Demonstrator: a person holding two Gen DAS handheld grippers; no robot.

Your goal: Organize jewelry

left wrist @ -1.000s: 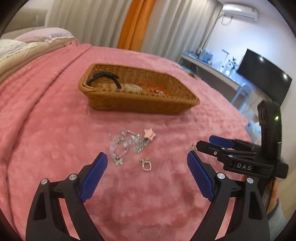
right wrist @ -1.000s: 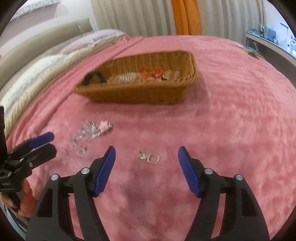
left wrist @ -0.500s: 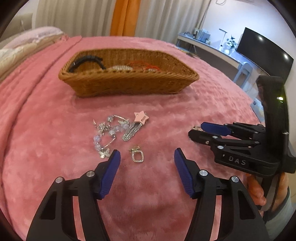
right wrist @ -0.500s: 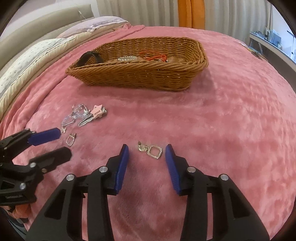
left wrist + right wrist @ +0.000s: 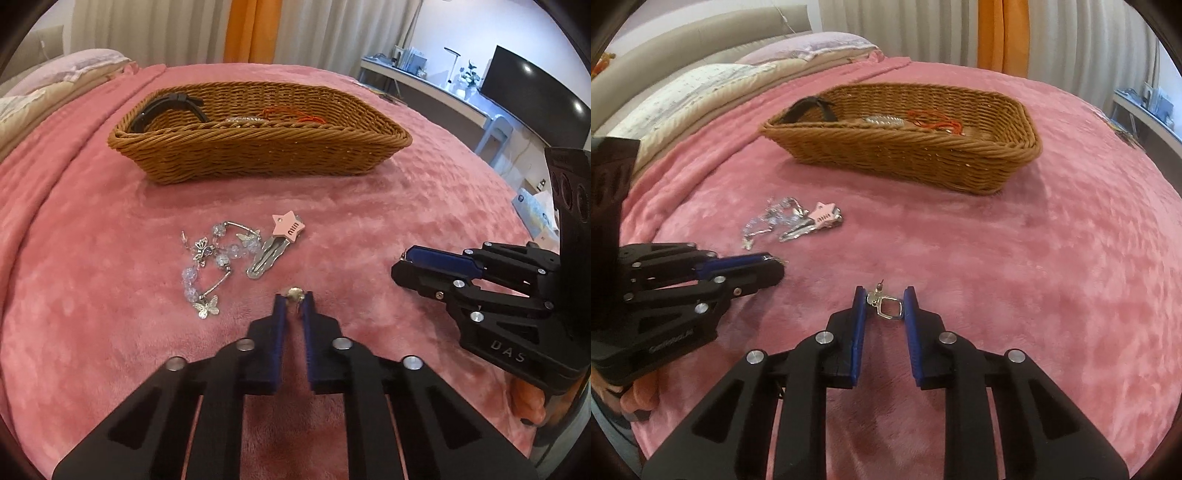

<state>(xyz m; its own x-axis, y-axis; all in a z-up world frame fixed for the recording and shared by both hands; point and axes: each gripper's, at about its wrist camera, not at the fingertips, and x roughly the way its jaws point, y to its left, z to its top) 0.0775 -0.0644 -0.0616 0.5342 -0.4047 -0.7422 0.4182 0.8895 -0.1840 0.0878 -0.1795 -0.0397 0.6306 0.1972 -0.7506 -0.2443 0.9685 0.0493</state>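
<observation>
My left gripper (image 5: 293, 301) is shut on a small square earring (image 5: 295, 293) lying on the pink blanket; only its stud end shows. My right gripper (image 5: 884, 299) has its jaws narrowed around a second square earring (image 5: 888, 308) on the blanket, a small gap left on each side. A beaded butterfly bracelet (image 5: 212, 266) and a pink star hair clip (image 5: 275, 243) lie just beyond the left gripper. The wicker basket (image 5: 258, 155) stands farther back, also in the right wrist view (image 5: 908, 155).
The basket holds a black band (image 5: 166, 107), a silver piece (image 5: 882, 120) and an orange cord (image 5: 934, 122). Pillows (image 5: 713, 85) lie at the far left. A desk and a TV (image 5: 535, 96) stand beyond the bed's right edge.
Both grippers have moved down and forward onto the earrings. The left jaws have closed on one earring. The right jaws have narrowed around the other.
</observation>
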